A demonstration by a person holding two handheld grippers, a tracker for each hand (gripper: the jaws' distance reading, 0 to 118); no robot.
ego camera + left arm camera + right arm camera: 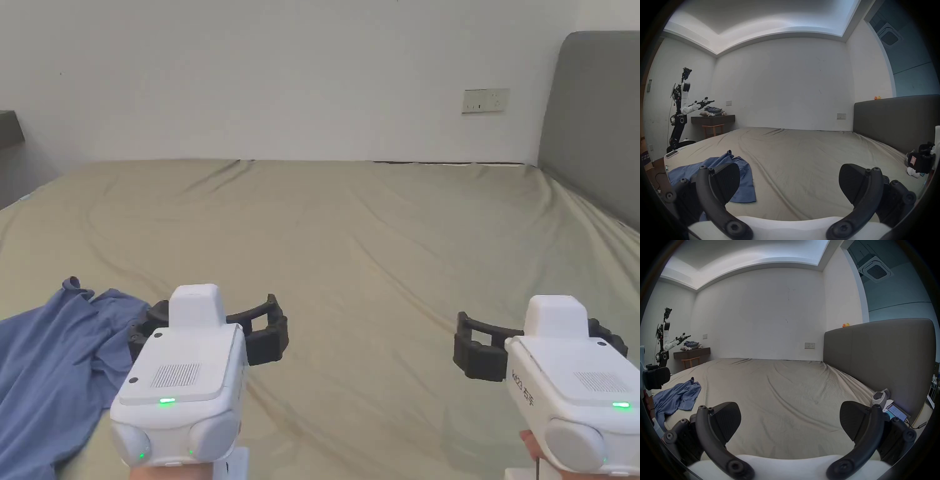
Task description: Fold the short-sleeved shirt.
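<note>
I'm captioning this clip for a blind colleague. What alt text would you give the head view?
A crumpled blue short-sleeved shirt lies at the near left of a wide bed covered with a wrinkled olive-beige sheet. Two white handheld grippers with black jaws hover above the sheet, the left gripper beside the shirt, the right gripper apart; both open and empty.

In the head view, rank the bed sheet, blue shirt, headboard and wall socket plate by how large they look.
1. Bed sheet
2. Blue shirt and headboard: look alike, both cut off by the frame, unranked
3. Wall socket plate
</note>
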